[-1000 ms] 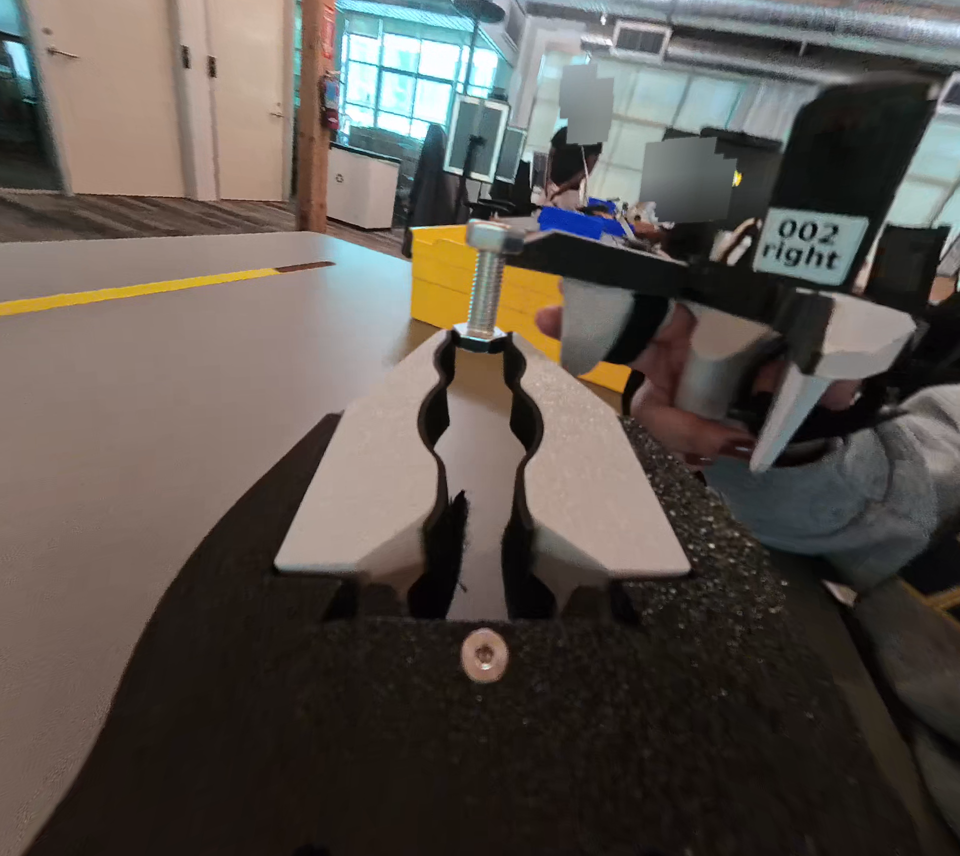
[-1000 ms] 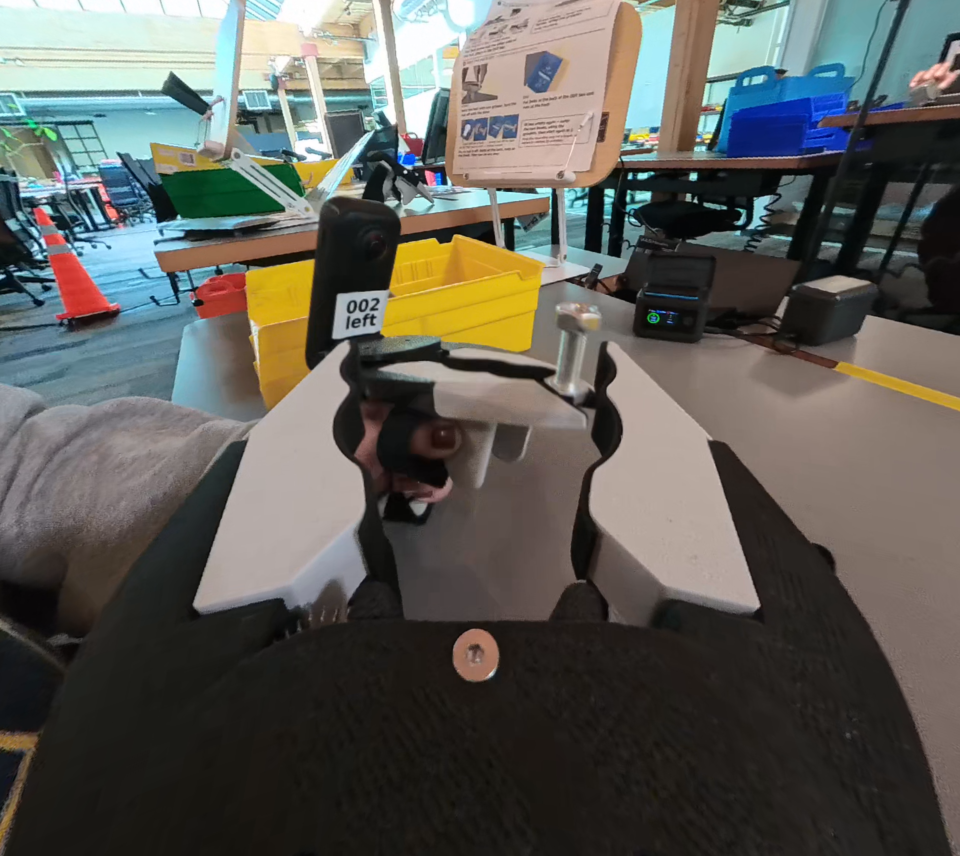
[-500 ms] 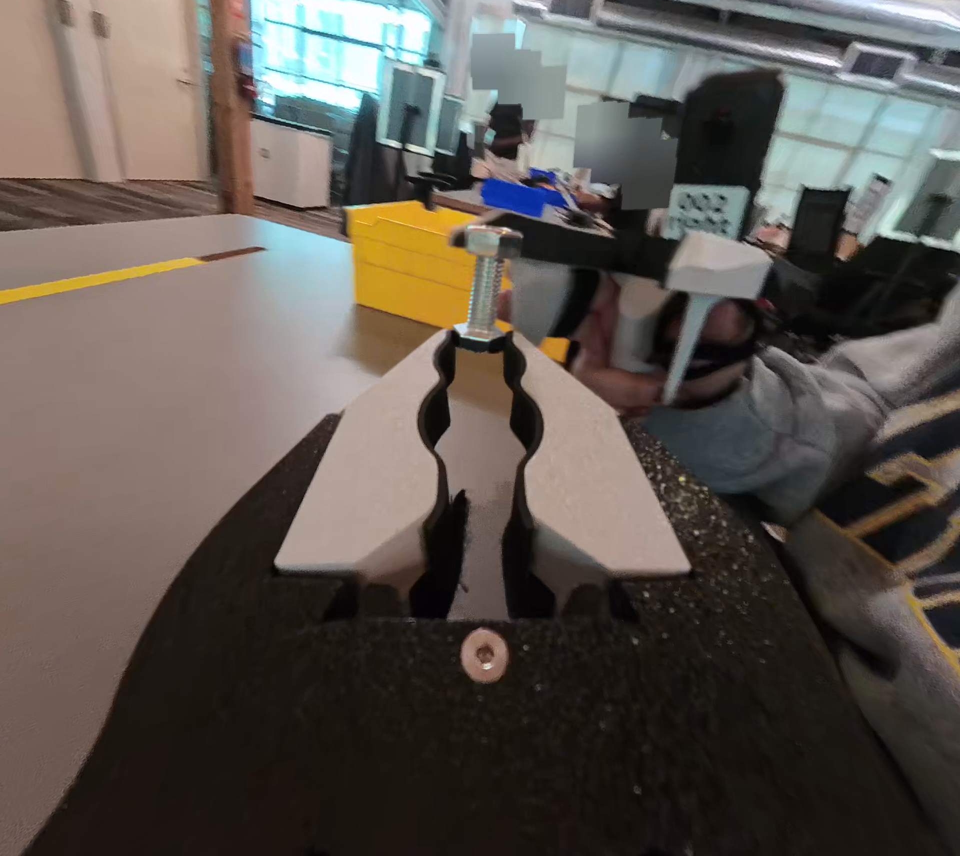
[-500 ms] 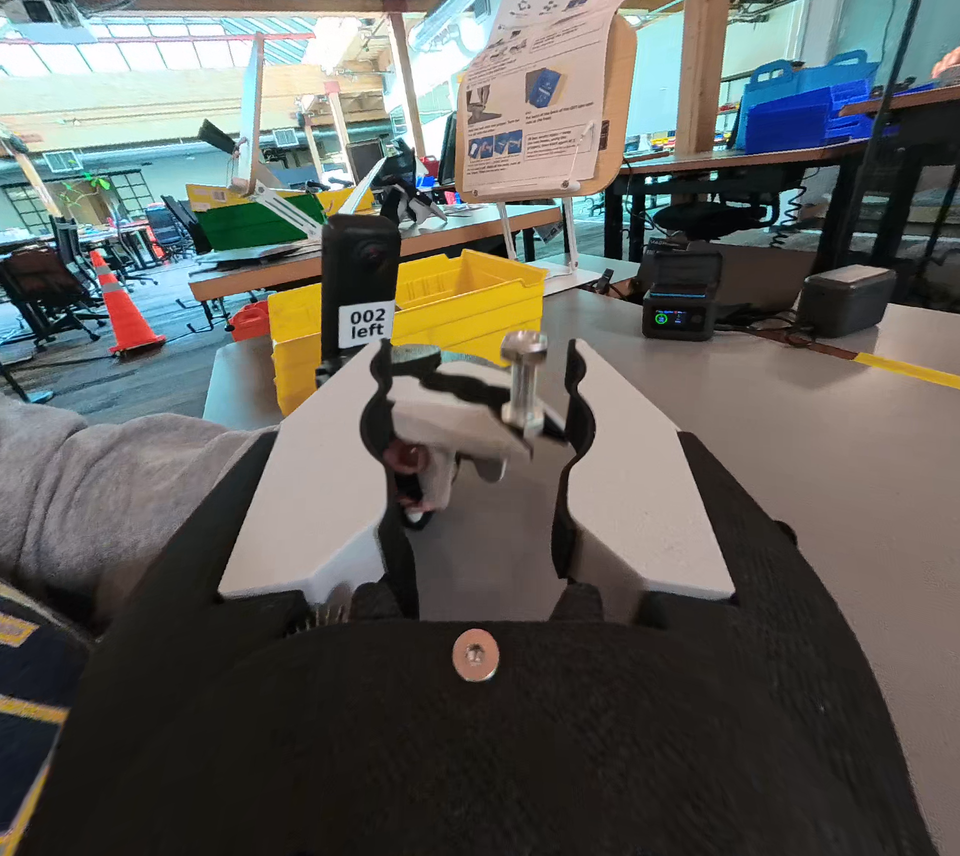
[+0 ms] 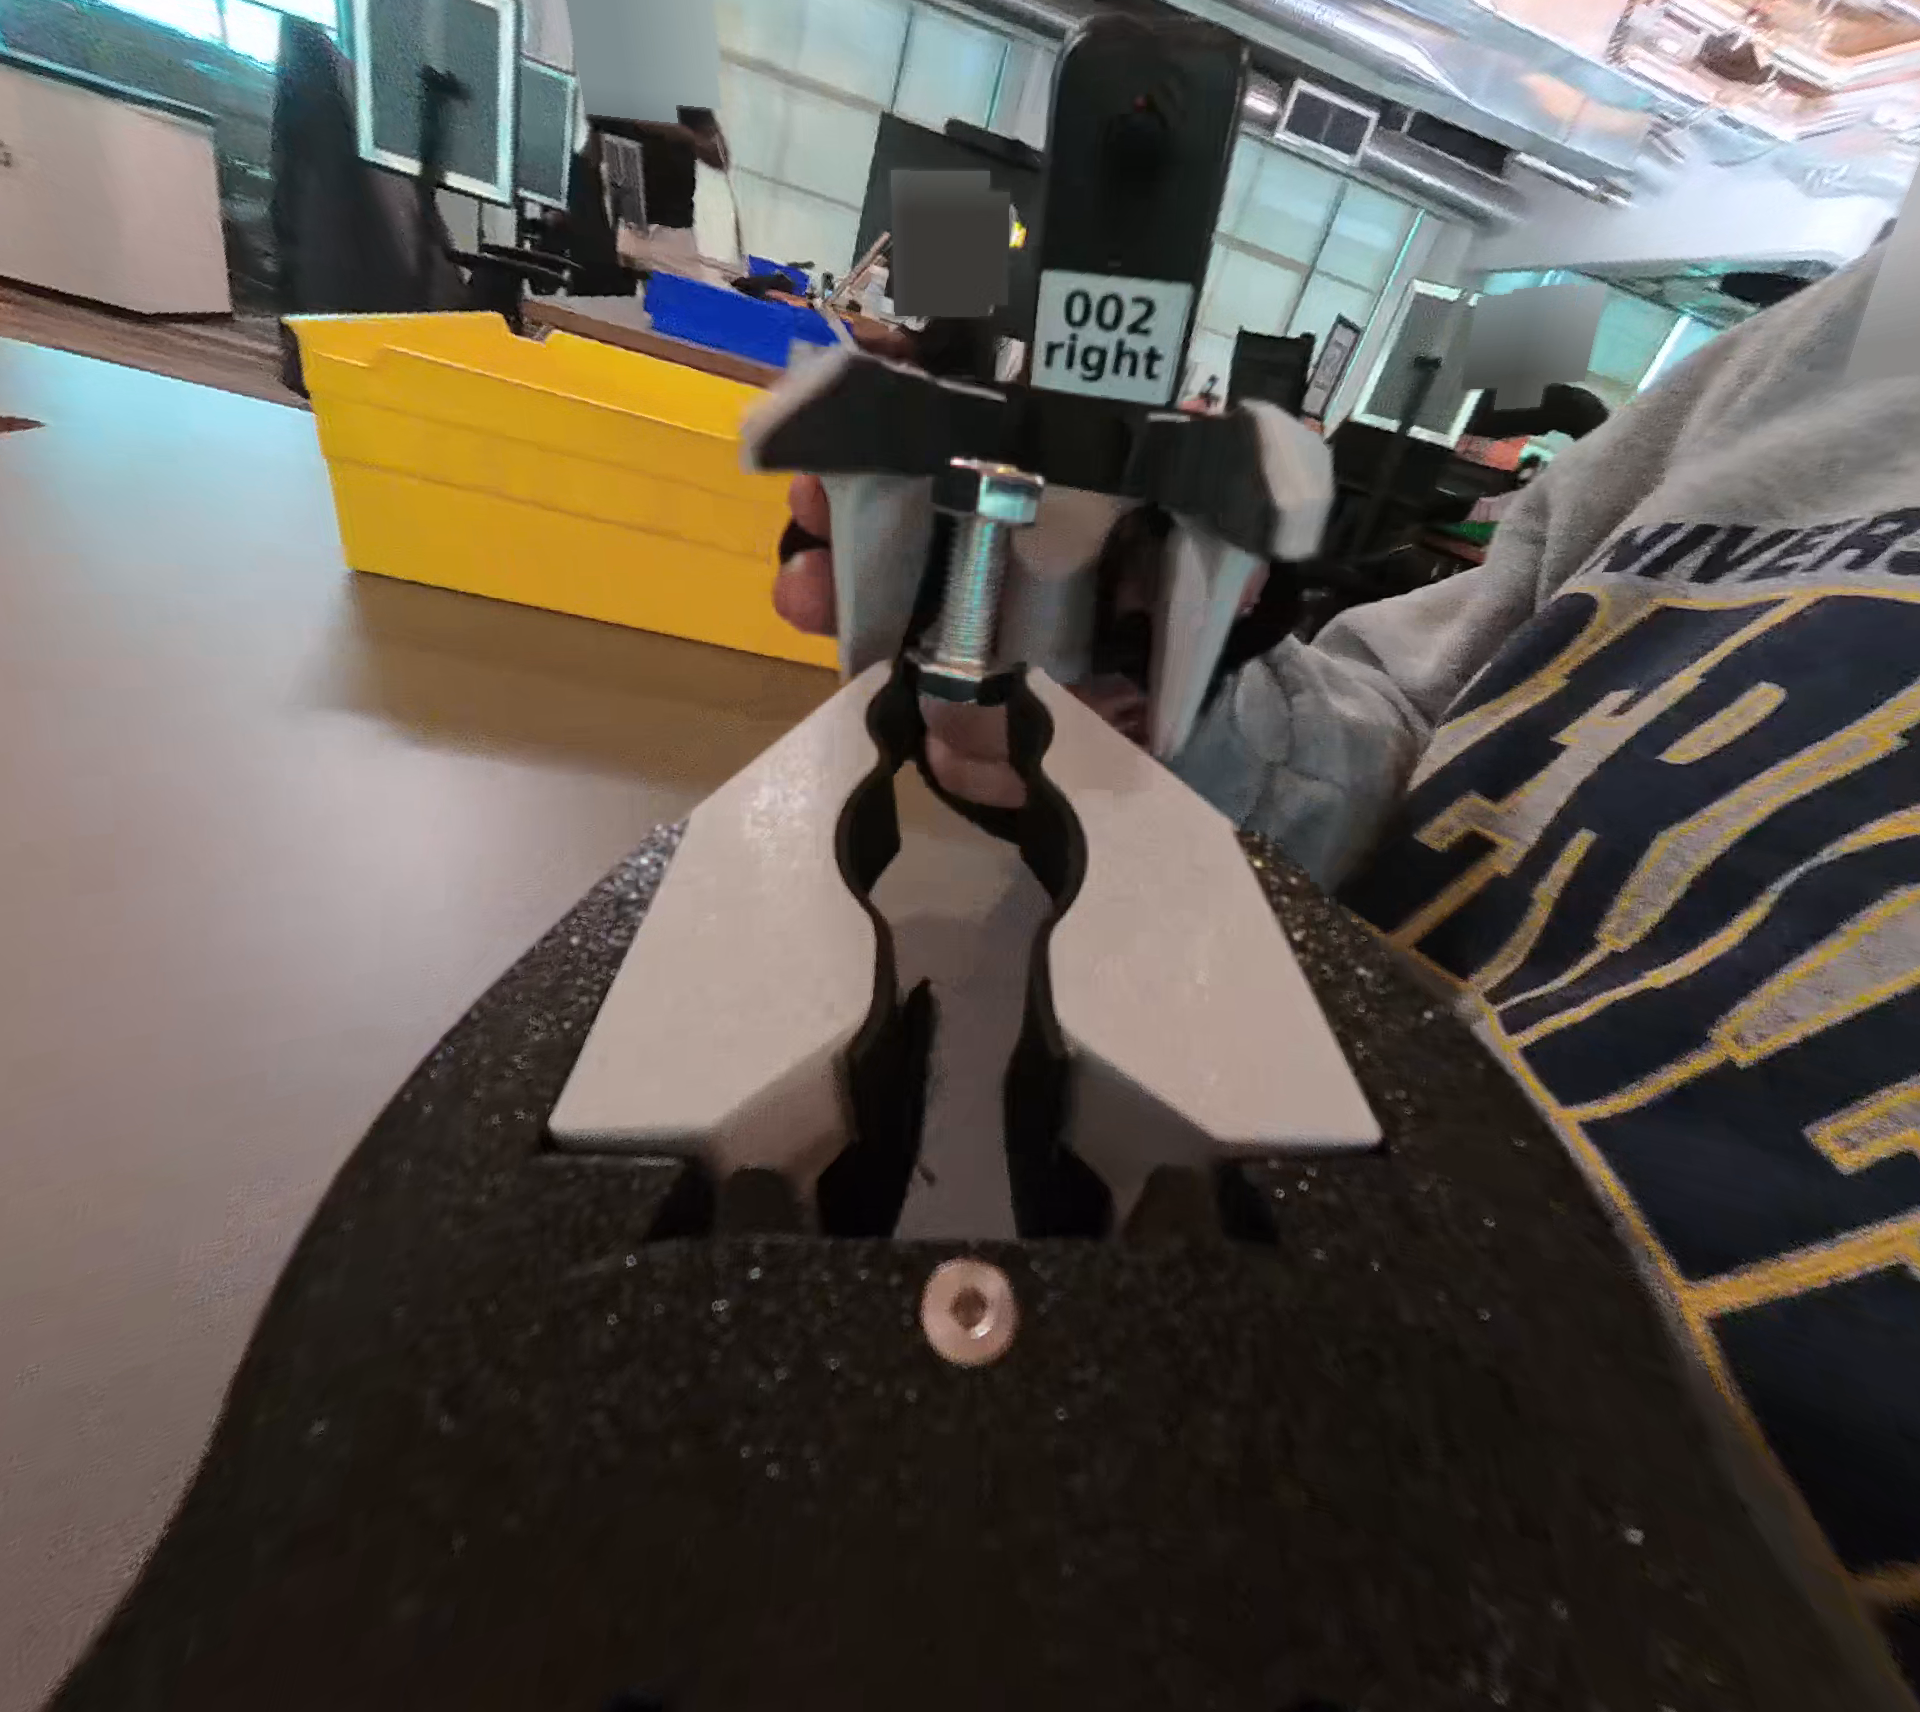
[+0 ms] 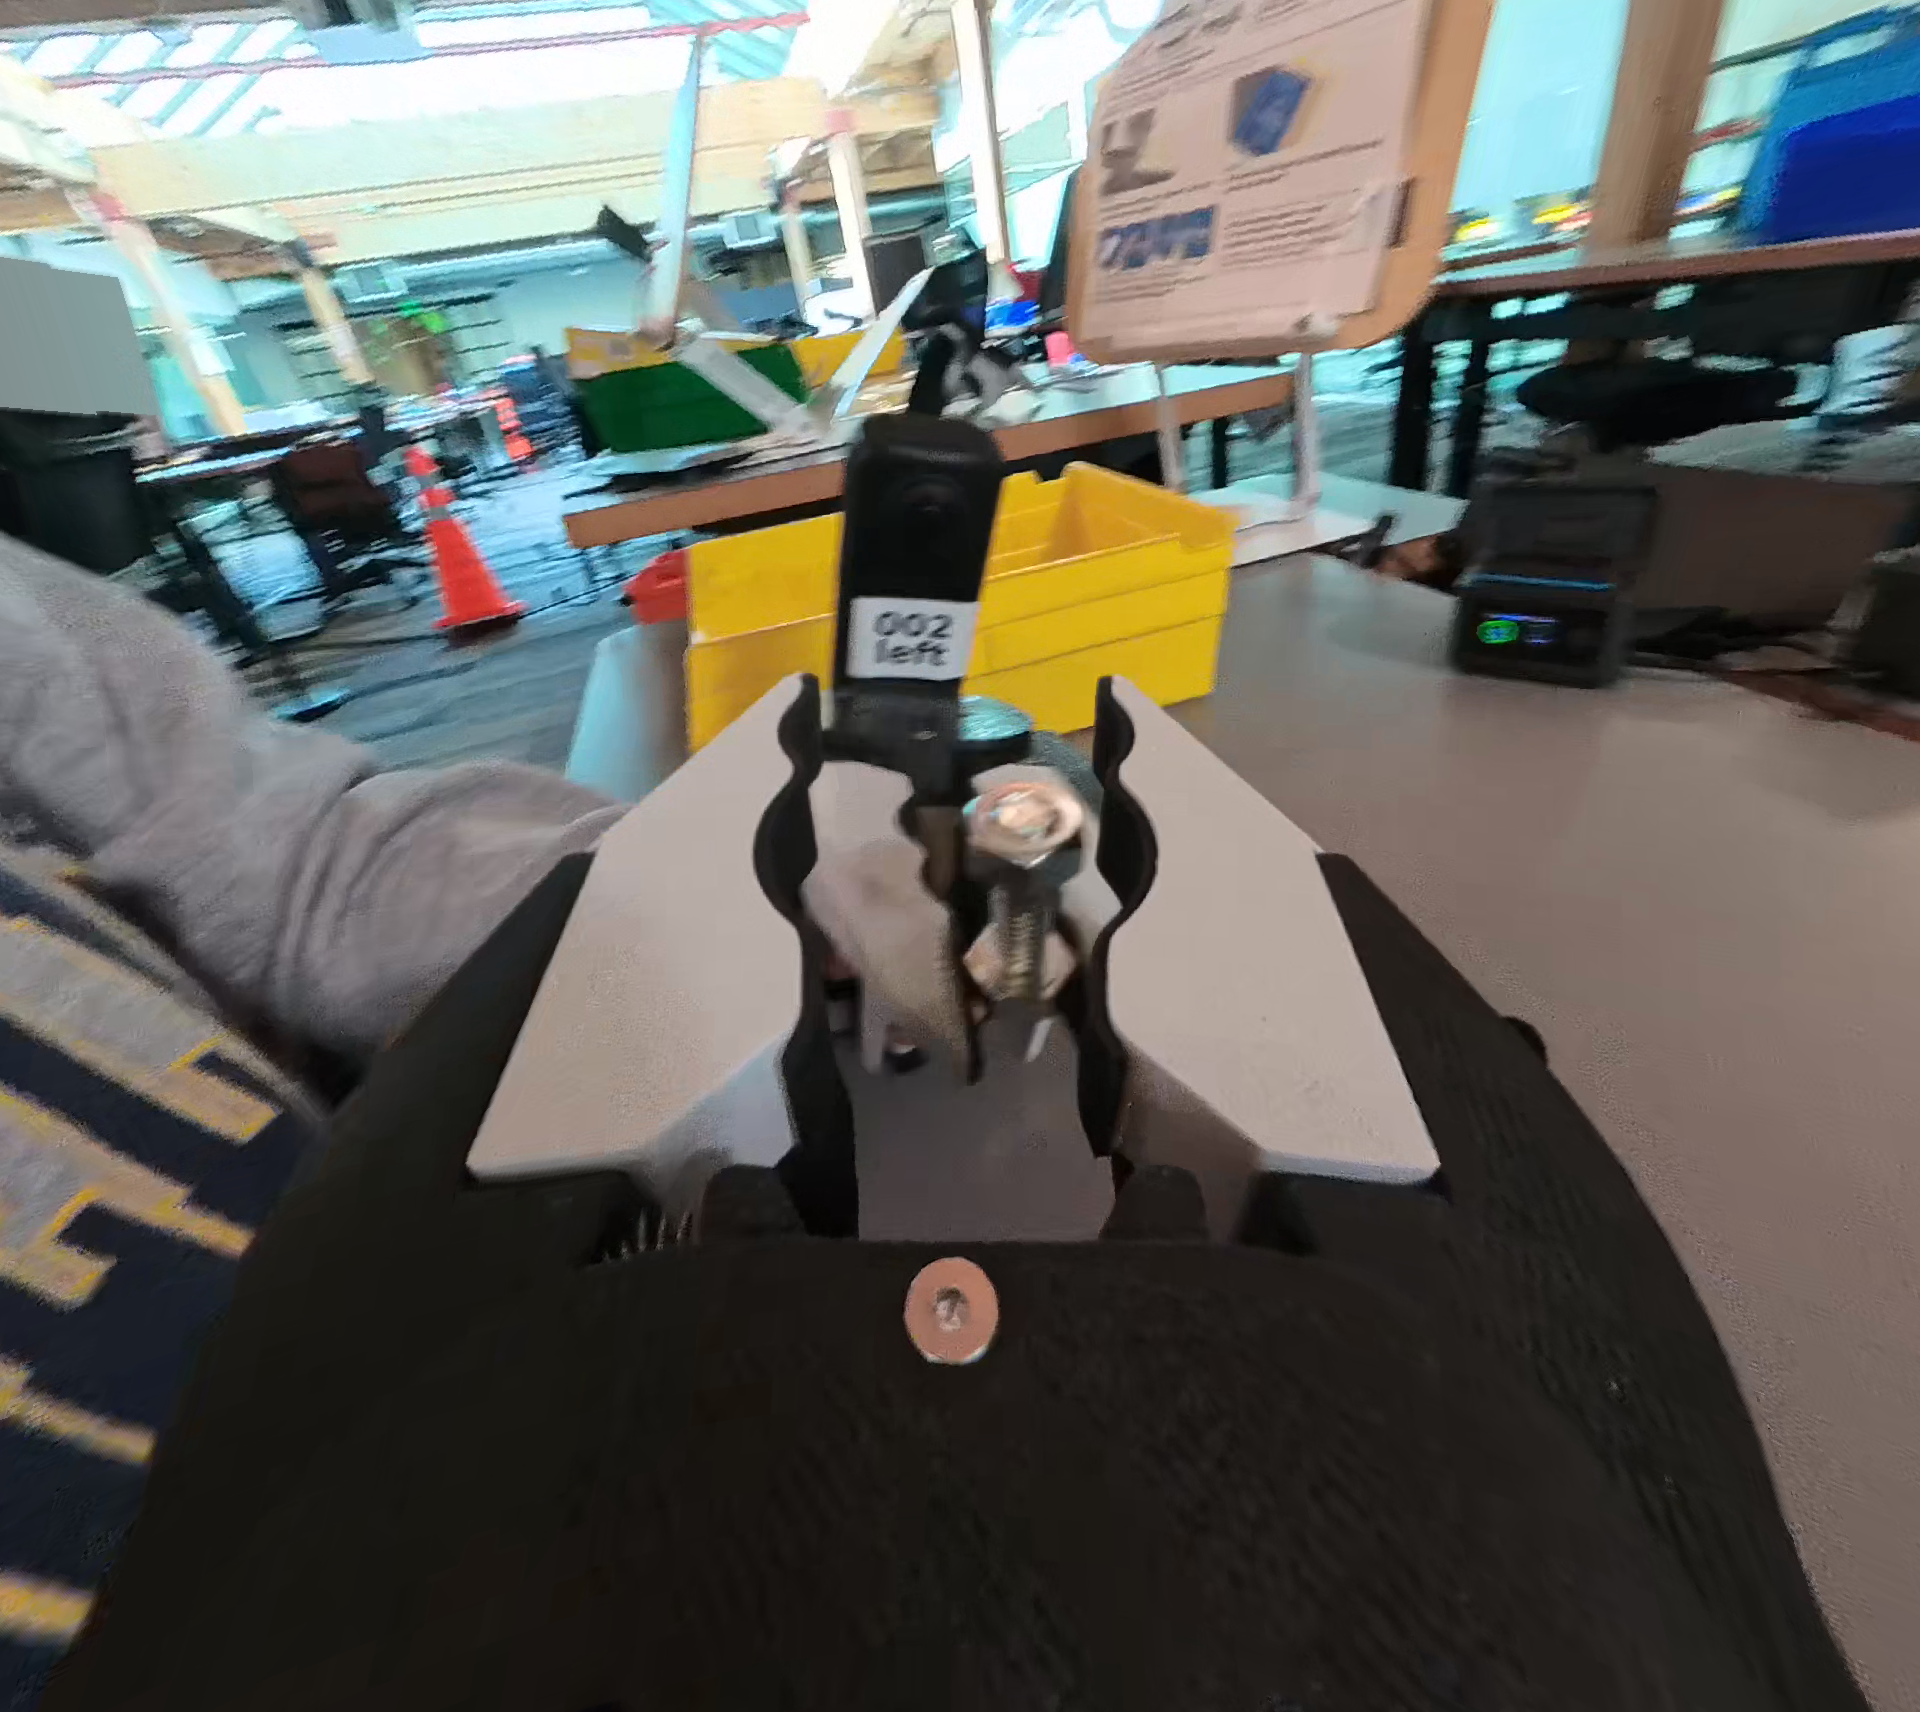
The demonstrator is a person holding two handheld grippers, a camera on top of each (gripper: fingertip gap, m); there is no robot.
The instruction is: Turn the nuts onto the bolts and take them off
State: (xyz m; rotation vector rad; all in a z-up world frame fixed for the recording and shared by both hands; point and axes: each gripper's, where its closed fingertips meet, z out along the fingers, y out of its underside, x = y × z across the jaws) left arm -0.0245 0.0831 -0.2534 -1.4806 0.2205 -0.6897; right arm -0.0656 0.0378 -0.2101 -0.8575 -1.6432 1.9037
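nuts first: one nut [image 5: 958, 683] sits low on the bolt [image 5: 975, 577], and my left claw [image 5: 961, 696] is pinched on it at the very tips, fingers nearly together with the nut wedged between them. the bolt stands upright out of that grip, its threaded shank rising to a hex head at the top (the head looks a little brighter than the thread).

my right claw [image 6: 956, 831] faces the left one head-on, and its fingers are spread apart, one to each side of the bolt [image 6: 1020, 893] without touching it. from the right wrist view the bolt head points up toward me and slightly right of the gap's middle, and the left claw [image 6: 982, 1013] shows beyond it as a narrow wedge closed on the nut. from the left wrist view the right claw [image 5: 1039, 561] stands tall behind the bolt, its pale fingers [image 5: 1195, 623] hanging down either side of the shank, with a black camera post above them carrying a white label.

both claws hover above the grey-brown table [image 5: 260, 779]. a yellow bin [image 5: 540, 478] sits on the table behind them, well apart from the bolt. my grey sleeve [image 6: 260, 831] fills the left of the right wrist view, and a sign board on a stand [image 6: 1278, 104] rises behind the bin.
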